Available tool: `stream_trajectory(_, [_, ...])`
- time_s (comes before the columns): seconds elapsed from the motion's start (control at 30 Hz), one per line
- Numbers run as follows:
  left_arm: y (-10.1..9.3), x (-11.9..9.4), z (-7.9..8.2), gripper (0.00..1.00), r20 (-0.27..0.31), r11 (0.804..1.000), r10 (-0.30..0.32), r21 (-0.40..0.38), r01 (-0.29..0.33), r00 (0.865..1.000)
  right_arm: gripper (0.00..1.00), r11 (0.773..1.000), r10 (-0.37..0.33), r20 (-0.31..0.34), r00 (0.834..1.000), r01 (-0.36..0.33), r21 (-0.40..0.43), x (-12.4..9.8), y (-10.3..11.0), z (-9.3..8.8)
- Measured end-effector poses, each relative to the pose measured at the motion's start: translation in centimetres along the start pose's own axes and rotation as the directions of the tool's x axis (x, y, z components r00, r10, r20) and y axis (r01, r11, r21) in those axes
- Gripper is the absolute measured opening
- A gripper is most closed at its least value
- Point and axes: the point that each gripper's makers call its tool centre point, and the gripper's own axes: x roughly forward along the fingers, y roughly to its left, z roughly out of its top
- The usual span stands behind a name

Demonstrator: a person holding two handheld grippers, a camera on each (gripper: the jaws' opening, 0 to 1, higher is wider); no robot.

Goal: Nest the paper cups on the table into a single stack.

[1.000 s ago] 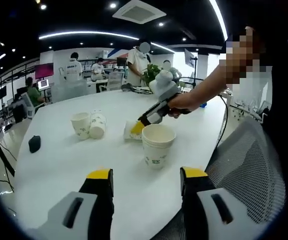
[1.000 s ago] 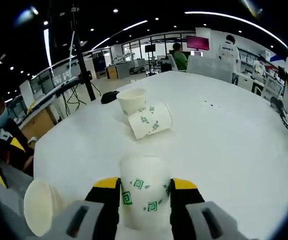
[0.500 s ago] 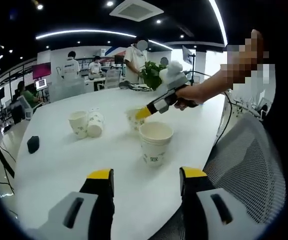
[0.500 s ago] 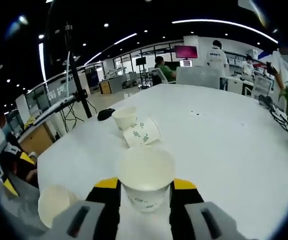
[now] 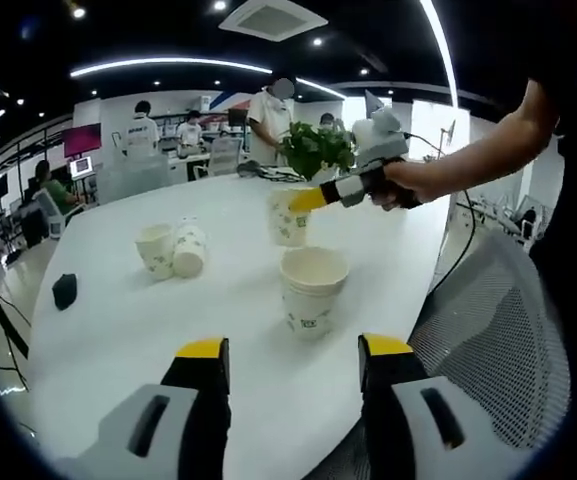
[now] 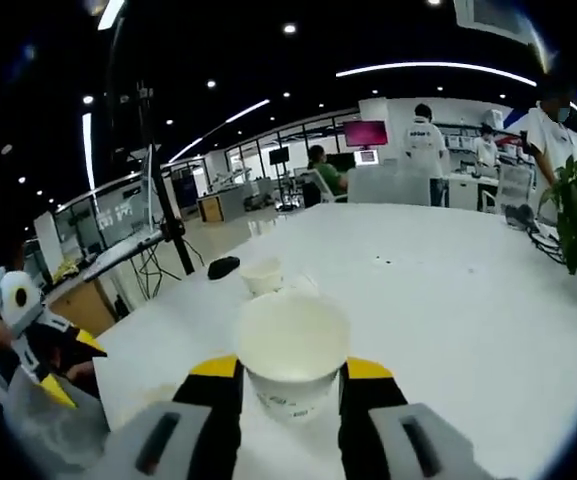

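Held cup: a paper cup (image 6: pixel 293 350) is clamped between the jaws of the right gripper (image 6: pixel 290 375), mouth up; in the left gripper view the same cup (image 5: pixel 288 215) is seen raised clear of the table (image 5: pixel 118 330).
Change: a second ago this cup lay on its side on the table by the stack; it has since been turned upright and lifted above table level.
Stack: the nested stack (image 5: pixel 313 290) stands upright near the table's front edge, below and slightly to one side of the held cup, not touching it.
Remaining cups: an upright cup (image 5: pixel 157 248) and a tipped cup (image 5: pixel 189 249) sit touching each other, well apart from the stack; position unchanged.
Left gripper (image 5: pixel 290 365): jaws spread wide, nothing between them, held back from the stack.
Dark object (image 5: pixel 66 289): rests near the table's far-left edge, untouched.
Meaning: pick-up is judged complete; the held cup is judged ready to be carried over the stack's mouth and lowered in. Two cups would then remain.
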Motion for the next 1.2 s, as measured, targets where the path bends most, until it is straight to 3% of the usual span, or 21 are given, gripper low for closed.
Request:
stream_trajectory(0.27, [-0.3, 0.4, 2.9, 0.50, 0.051, 1.000, -0.009, -0.004, 0.009, 0.999, 0.35, 1.000, 0.009, 0.069, 0.998, -0.009, -0.001, -2.1, 1.3, 2.3])
stream_trajectory(0.4, [0.0, 0.6, 4.8, 0.49, 0.083, 1.000, -0.007, -0.009, 0.007, 0.997, 0.35, 0.998, 0.019, 0.080, 0.997, -0.014, -0.069, -3.1, 2.5, 3.0])
stream_trajectory(0.57, [0.3, 0.8, 7.4, 0.47, 0.094, 1.000, -0.017, 0.019, 0.016, 0.995, 0.35, 0.971, 0.056, 0.048, 0.997, -0.043, -0.233, -4.2, 4.8, 2.7])
stream_trajectory(0.77, [0.1, 1.4, 9.3, 0.46, 0.082, 0.997, -0.038, 0.066, 0.033, 0.996, 0.35, 0.950, 0.094, 0.029, 0.995, -0.081, -0.302, -5.0, 7.1, 2.2])
stream_trajectory(0.97, [0.0, 2.0, 10.6, 0.45, 0.066, 0.993, -0.060, 0.107, 0.053, 0.996, 0.35, 0.956, 0.125, 0.032, 0.992, -0.111, -0.272, -5.5, 8.9, 2.0])
stream_trajectory(1.2, [-0.4, 2.3, 12.9, 0.46, 0.104, 0.989, -0.100, 0.116, 0.088, 0.990, 0.35, 0.958, 0.132, 0.033, 0.991, -0.119, -0.263, -6.0, 10.0, 1.5])
